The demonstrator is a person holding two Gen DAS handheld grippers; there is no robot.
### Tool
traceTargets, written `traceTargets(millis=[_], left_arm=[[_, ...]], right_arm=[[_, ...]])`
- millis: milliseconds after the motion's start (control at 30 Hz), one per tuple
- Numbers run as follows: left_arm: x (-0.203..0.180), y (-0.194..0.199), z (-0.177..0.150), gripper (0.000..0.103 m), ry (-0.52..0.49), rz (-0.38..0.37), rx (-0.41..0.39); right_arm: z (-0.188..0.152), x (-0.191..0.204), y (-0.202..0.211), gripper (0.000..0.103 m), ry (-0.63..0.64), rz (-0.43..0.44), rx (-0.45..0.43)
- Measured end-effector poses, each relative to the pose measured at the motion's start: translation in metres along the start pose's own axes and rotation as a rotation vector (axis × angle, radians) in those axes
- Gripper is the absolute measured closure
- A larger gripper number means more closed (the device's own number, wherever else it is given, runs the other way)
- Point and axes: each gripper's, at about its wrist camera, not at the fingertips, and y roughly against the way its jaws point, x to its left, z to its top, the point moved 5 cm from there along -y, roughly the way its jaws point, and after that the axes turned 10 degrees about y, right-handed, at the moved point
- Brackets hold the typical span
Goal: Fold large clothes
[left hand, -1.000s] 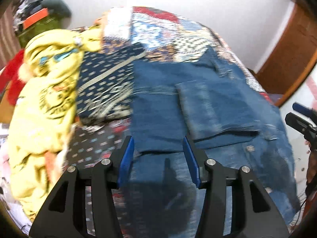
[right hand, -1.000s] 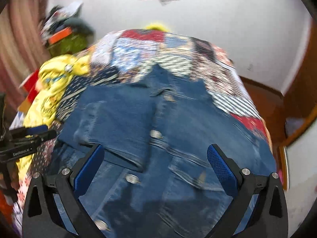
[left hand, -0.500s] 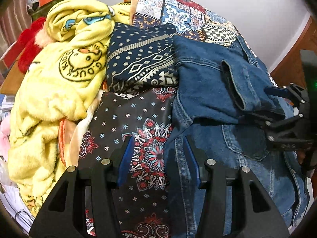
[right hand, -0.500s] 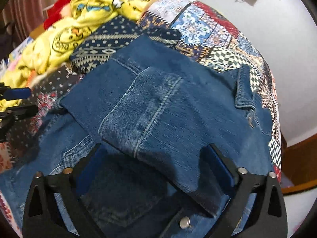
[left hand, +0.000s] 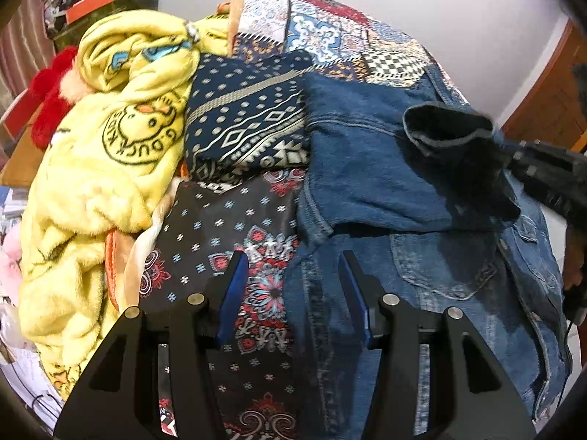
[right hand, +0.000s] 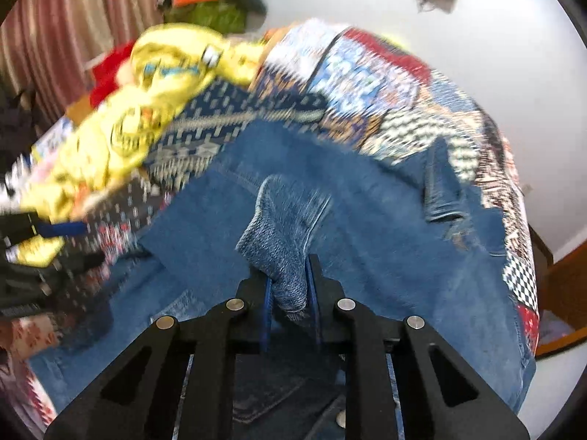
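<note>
White wall (left hand: 440, 11), striped curtain (right hand: 73, 29)

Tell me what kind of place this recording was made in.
Probably a bedroom at home. A denim jacket lies on a patchwork bedspread, beside a heap of laundry with a yellow fleece blanket. A curtain hangs at the back, and a wooden door stands at the right.

Blue denim jacket (left hand: 422, 227) lies spread flat, one sleeve cuff (right hand: 290, 234) lifted.
</note>
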Motion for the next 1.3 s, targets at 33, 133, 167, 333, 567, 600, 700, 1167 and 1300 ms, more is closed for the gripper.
traceTargets(millis=[33,133,167,333,567,600,700,1167,1300], left_arm=[[-0.005,0.003,0.002,0.053,-0.009,-0.003,-0.007],[-0.02,0.008,0.006,0.053,-0.034,-0.008,-0.019],[-0.024,0.009,0.007,0.053,-0.039,-0.008,-0.022],[-0.054,0.011,0.014,0.053,-0.058,-0.034,-0.036],[-0.102,0.001,0.007,0.053,-0.119,-0.053,-0.011],[-0.109,-0.001,0.004,0.053,-0.133,-0.054,-0.005],[-0.124,-0.004,-0.005,0.053,-0.17,-0.053,0.009],[-0.154,-0.012,-0.031,0.053,-0.224,-0.036,0.064],[-0.166,-0.006,-0.031,0.053,-0.241,-0.043,0.049]], right_arm=[[0.001,-0.01,0.01,0.089,-0.031,-0.007,-0.027],[-0.001,-0.038,0.036,0.089,-0.117,-0.028,-0.096],[-0.003,-0.045,0.044,0.089,-0.141,-0.034,-0.11],[-0.026,-0.089,0.084,0.089,-0.249,-0.098,-0.182],[-0.099,-0.143,0.092,0.089,-0.506,-0.087,-0.185],[-0.107,-0.146,0.09,0.089,-0.53,-0.079,-0.176],[-0.14,-0.159,0.075,0.089,-0.601,-0.074,-0.124],[-0.235,-0.186,0.083,0.093,-0.734,-0.085,-0.028],[-0.251,-0.2,0.113,0.087,-0.742,-0.152,-0.037]])
